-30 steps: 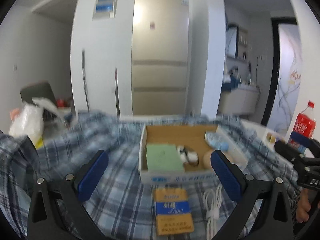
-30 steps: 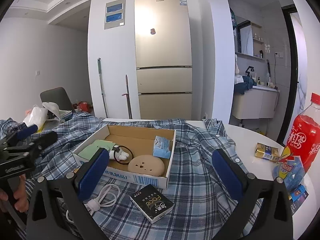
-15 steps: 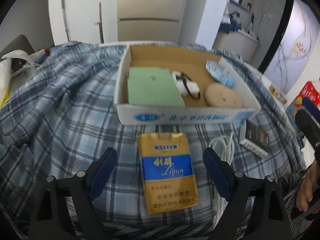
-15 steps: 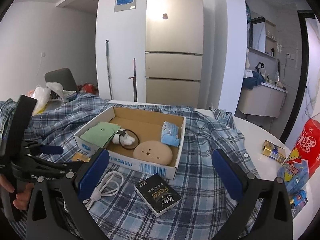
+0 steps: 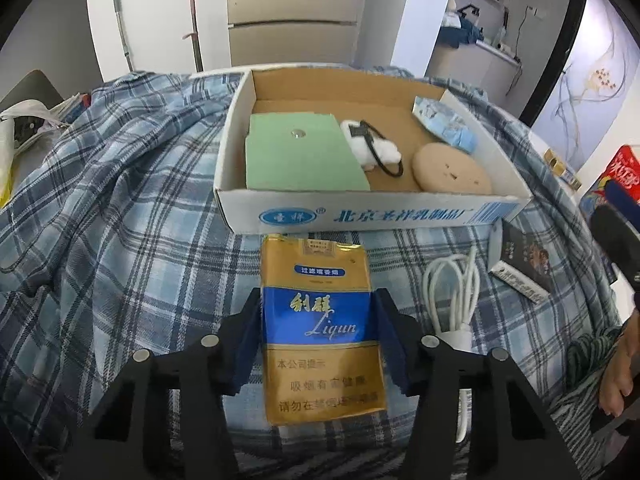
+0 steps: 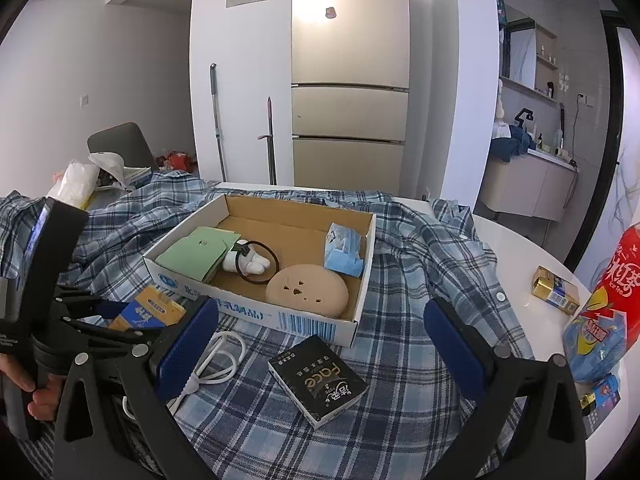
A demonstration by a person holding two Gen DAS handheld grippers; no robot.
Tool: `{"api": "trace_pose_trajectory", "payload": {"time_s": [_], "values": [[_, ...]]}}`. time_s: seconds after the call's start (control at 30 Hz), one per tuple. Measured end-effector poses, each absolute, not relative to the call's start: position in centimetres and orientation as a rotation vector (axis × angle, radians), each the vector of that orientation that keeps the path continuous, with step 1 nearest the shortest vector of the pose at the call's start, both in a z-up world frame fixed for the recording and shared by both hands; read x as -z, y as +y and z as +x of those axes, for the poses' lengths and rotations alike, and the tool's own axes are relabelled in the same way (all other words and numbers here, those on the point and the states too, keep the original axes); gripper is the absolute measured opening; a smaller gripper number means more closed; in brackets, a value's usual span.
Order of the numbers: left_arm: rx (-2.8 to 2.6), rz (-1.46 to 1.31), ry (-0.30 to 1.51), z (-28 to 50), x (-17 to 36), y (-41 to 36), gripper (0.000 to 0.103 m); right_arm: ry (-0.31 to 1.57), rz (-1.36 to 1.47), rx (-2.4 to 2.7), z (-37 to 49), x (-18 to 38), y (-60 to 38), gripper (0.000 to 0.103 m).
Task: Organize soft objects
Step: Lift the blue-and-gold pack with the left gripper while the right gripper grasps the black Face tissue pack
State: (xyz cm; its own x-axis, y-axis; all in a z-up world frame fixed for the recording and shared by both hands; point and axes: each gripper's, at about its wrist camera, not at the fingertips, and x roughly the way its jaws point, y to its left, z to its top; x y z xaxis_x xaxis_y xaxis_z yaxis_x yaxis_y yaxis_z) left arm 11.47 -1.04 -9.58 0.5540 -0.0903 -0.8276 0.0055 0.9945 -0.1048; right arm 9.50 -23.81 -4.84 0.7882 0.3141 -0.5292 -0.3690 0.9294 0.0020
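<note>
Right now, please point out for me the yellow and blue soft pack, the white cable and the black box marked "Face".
yellow and blue soft pack (image 5: 320, 312): left wrist view, on its blue band.
white cable (image 5: 454, 292): left wrist view, on the coiled loops.
black box (image 6: 320, 380): right wrist view, on its printed top face.

White round table (image 6: 520, 248), mostly under blue plaid shirt (image 5: 120, 200). On shirt: cardboard box (image 5: 360, 216) mid; just in front of box, yellow-blue cig pack (image 5: 320, 320), white cable (image 5: 456, 292), black pack (image 6: 318, 380). Bare table R of box: gold pack (image 6: 556, 294), red bottle (image 6: 612, 280).
</note>
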Motion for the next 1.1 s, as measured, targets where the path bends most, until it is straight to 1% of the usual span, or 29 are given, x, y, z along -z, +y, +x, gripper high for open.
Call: {"api": "trace_pose_trajectory", "payload": {"time_s": [0.13,0.27,0.33,0.53,0.73,0.97,1.1], "values": [[0.082,-0.078,0.870,10.1,7.8,-1.5,0.054,0.578,-0.083,-0.379,9.9,5.1,-24.1,0.102],[0.115,-0.067,0.690,8.0,5.4,-1.9,0.054,0.603,-0.023,-0.391,10.3,5.1,-25.1,0.102],[0.136,-0.070,0.619,7.3,4.5,-2.0,0.054,0.651,-0.010,-0.400,10.8,5.4,-25.2,0.095],[0.185,-0.062,0.482,5.7,2.9,-2.6,0.054,0.803,0.009,-0.452,12.4,7.2,-24.9,0.086],[0.184,-0.058,0.477,5.5,2.8,-2.9,0.054,0.936,0.011,-0.442,13.8,9.1,-24.5,0.076],[0.195,-0.043,0.465,5.2,2.8,-3.2,0.054,1.000,0.067,-0.514,14.7,10.1,-24.7,0.076],[0.195,-0.040,0.465,5.1,2.8,-3.3,0.054,0.991,0.025,-0.565,14.0,9.9,-23.7,0.070]]}}
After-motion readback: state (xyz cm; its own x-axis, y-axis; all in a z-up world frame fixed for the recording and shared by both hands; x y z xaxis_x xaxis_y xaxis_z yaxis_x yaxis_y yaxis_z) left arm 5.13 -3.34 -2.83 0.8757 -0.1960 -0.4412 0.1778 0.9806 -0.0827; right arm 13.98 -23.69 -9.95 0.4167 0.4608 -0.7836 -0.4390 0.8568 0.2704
